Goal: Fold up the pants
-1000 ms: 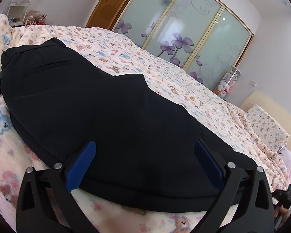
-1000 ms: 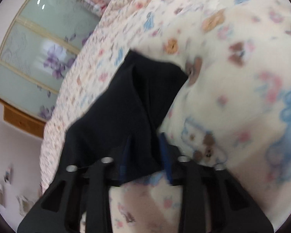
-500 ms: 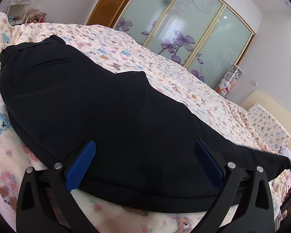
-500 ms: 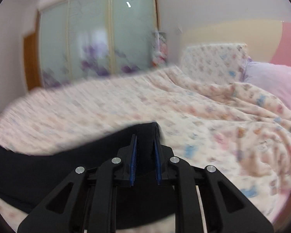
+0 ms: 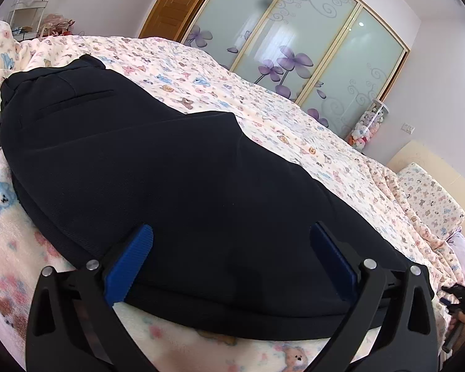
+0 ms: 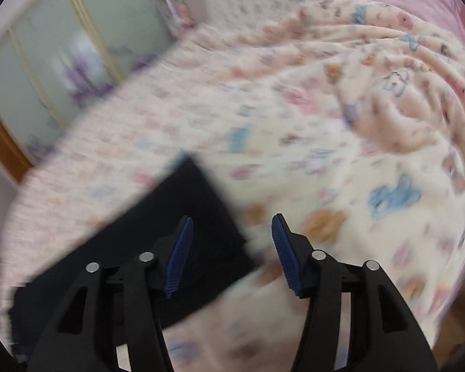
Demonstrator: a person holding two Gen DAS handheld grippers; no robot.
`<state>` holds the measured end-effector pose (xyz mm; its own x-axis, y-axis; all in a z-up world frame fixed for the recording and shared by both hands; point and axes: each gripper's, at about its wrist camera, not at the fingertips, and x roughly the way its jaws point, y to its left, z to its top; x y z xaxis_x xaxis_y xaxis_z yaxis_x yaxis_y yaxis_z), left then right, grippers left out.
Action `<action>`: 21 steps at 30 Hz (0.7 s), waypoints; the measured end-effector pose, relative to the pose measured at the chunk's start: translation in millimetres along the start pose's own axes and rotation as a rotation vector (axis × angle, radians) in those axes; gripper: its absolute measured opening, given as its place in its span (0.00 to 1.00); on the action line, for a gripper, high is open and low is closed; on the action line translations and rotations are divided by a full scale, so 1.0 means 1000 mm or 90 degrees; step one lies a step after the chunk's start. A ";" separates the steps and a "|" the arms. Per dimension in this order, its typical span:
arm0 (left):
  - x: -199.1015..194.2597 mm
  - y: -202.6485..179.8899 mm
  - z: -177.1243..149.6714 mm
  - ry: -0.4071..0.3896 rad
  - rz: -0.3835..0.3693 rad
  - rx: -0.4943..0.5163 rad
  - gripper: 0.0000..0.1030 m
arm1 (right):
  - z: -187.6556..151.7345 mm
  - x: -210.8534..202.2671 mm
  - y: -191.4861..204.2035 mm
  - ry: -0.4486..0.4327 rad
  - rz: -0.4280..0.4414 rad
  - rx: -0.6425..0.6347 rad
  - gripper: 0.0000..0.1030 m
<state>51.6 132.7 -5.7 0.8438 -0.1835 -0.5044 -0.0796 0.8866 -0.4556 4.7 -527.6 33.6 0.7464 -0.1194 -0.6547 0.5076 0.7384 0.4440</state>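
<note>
My left gripper (image 5: 231, 259) tilts down over the black pants (image 5: 176, 179), its blue pads spread wide and pinching nothing. The pants lie flat along the teddy-print bedspread (image 5: 310, 130), waistband far left. My right gripper (image 6: 232, 248) angles down above the pants' leg end (image 6: 183, 217), jaws opening, with cloth lying below but not gripped.
</note>
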 end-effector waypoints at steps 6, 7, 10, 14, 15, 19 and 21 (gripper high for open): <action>0.000 0.001 0.000 0.001 -0.002 -0.002 0.98 | -0.063 0.018 0.043 0.185 0.289 0.113 0.43; 0.000 0.001 0.000 0.000 -0.004 -0.004 0.98 | -0.076 0.028 0.054 0.219 0.315 0.122 0.43; 0.001 0.005 0.000 0.002 -0.012 -0.014 0.98 | -0.100 0.049 0.082 0.275 0.326 0.106 0.43; 0.001 0.007 0.001 0.006 -0.018 -0.024 0.98 | -0.110 0.064 0.095 0.296 0.304 0.102 0.43; 0.001 0.008 0.001 0.006 -0.018 -0.023 0.98 | -0.109 0.066 0.096 0.297 0.294 0.102 0.43; 0.001 0.009 0.002 0.007 -0.022 -0.026 0.98 | -0.113 0.073 0.090 0.308 0.257 0.136 0.41; 0.001 0.010 0.002 0.007 -0.023 -0.028 0.98 | -0.115 0.073 0.087 0.302 0.251 0.151 0.41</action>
<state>52.8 142.2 -9.0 0.8409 -0.2195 -0.4947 -0.0725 0.8601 -0.5049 53.5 -396.1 -45.6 0.6526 0.4762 -0.5894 0.3563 0.4937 0.7933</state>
